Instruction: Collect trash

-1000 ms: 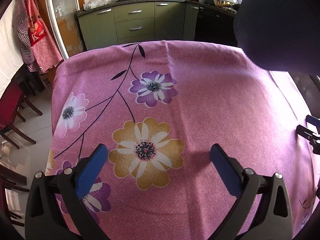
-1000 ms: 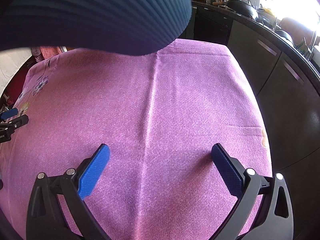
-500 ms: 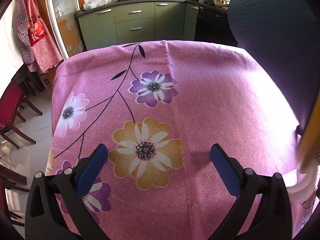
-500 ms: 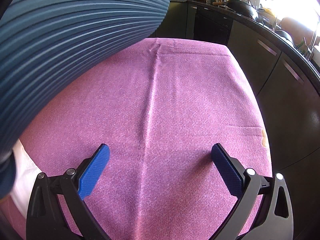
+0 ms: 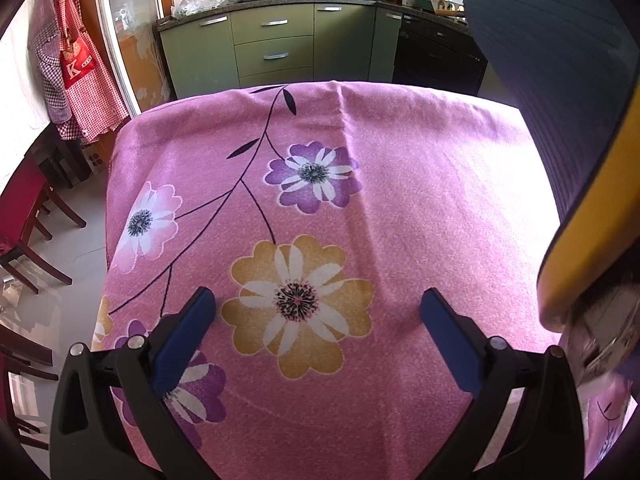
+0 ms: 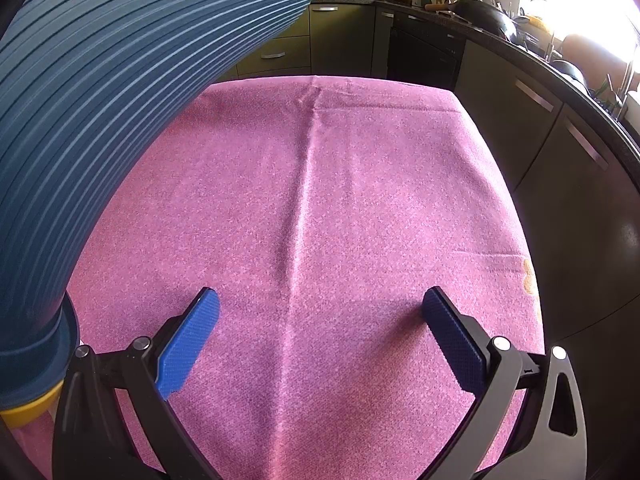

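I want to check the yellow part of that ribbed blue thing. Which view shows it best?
The left wrist view: the ribbed blue thing shows a broad yellow band. The right wrist view catches only a yellow sliver.

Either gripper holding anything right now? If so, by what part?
Nothing held. Left gripper and right gripper both open over the pink tablecloth; the ribbed blue bin isn't between either's fingers.

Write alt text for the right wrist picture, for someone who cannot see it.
An open two-finger gripper with blue pads hovers over a pink tablecloth, holding nothing. A large ribbed blue bin with a yellow rim fills the left side, and dark kitchen cabinets run along the right.
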Tool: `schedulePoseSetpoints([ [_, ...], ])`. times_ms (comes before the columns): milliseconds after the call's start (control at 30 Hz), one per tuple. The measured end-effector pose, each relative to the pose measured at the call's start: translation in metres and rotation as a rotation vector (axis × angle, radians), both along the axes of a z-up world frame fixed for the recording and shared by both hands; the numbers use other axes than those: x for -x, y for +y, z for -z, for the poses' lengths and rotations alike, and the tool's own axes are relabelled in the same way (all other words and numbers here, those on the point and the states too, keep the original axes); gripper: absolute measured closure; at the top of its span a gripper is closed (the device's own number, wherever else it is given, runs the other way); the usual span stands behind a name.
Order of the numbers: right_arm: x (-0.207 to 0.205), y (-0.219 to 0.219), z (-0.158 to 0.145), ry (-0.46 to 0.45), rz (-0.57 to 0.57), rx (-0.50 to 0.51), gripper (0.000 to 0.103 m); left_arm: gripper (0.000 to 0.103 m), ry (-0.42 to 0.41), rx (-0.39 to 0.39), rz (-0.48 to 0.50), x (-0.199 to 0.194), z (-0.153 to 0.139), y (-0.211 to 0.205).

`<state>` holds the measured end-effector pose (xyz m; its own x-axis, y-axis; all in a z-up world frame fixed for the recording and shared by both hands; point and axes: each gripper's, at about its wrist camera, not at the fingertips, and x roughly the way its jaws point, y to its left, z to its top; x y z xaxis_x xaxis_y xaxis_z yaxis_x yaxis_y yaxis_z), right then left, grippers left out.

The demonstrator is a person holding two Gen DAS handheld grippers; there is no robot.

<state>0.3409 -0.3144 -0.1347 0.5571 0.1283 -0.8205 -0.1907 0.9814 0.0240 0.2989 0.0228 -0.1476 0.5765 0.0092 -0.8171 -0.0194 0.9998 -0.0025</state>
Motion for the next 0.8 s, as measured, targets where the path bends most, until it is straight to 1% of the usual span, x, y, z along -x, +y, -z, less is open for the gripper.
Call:
schedulePoseSetpoints([
  [800, -0.0005, 0.0001, -0.0003, 0.0, -0.001, 0.001, 0.003, 0.005, 0.001, -0.004, -0.005, -0.0002, 0.0009, 0.0069],
])
